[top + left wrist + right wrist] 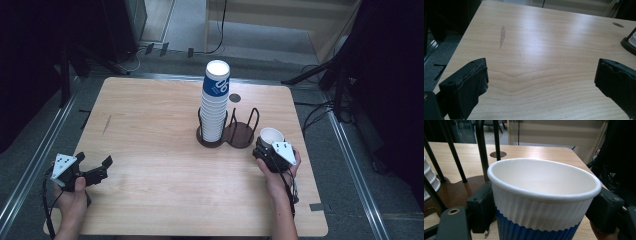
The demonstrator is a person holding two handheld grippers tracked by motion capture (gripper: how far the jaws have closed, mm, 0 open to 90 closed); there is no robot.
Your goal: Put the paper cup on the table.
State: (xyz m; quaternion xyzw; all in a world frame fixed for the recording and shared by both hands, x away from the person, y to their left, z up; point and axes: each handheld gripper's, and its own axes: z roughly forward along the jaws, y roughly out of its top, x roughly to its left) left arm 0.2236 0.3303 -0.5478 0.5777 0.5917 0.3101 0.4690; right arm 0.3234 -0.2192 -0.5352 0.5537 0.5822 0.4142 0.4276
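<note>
Cup (541, 197) sits upright, clamped in the right gripper (270, 150), just right of the rack (239, 134); left gripper (98, 170) gapes empty, near-left.

A recording lab: lone wooden table (150, 150), dark tripod legs (310, 75), floor cables (220, 30).

Table (150, 150) carrying holder (227, 135) toward far right of middle. Cup stack (215, 100) sitting in holder's left bay; right bay (241, 134) standing beside it. Single cup (270, 136) sitting upright between jaws of right gripper (267, 150), just right of holder, near table's right edge. Left gripper (95, 172) resting at near left corner, well apart from holder.
</note>
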